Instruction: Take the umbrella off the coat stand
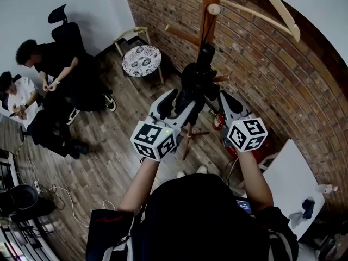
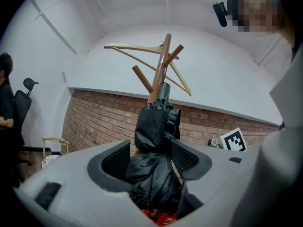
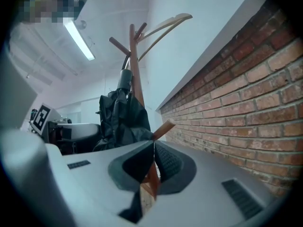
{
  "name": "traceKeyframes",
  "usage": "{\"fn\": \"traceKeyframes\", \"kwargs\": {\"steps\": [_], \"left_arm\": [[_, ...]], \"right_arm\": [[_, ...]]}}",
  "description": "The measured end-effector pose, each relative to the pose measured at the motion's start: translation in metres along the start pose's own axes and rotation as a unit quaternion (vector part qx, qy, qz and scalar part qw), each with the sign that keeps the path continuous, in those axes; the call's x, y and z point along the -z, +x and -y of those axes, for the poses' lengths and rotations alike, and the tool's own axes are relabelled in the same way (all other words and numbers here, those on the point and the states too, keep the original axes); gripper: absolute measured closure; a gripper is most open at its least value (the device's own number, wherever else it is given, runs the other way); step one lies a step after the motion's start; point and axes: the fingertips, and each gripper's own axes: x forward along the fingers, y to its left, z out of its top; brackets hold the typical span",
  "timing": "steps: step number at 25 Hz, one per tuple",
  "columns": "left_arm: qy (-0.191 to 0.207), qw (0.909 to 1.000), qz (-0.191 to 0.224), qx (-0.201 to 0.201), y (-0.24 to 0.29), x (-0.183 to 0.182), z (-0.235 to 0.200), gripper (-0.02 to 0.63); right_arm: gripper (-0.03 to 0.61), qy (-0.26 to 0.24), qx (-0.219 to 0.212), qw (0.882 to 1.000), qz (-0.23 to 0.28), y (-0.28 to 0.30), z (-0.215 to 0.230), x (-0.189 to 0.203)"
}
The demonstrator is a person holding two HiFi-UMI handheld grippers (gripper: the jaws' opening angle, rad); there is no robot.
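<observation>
Black folded umbrella against wooden coat stand, frame centre | left gripper: jaws spread, umbrella between them | right gripper: jaws pressed together, empty.

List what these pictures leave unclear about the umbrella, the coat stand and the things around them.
- Lower end of the umbrella: in the left gripper view it sinks behind that gripper's body. In the head view the left gripper covers it.
- Foot of the coat stand: head view, mostly covered by the umbrella and both grippers.
- The red object: head view, largely behind the right gripper, so unidentifiable.
- What the seated people hold: head view, too small.
</observation>
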Motion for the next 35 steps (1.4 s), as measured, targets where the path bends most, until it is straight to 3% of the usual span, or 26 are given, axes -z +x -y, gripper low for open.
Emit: {"fn": "traceKeyframes", "kwargs": {"steps": [11,35], "left_arm": [[-0.003,0.9999,0.013,0.005,0.025,-0.009,0.001,0.281],[0.050,0.9986,0.002,0.018,0.034,-0.014,0.018,0.276]], "right_arm": [[0.549,0.005,0.012,1.000,0.006,-0.002,0.026,-0.002],[0.549,0.023,-0.008,1.000,0.001,0.016,0.044,0.000]]}}
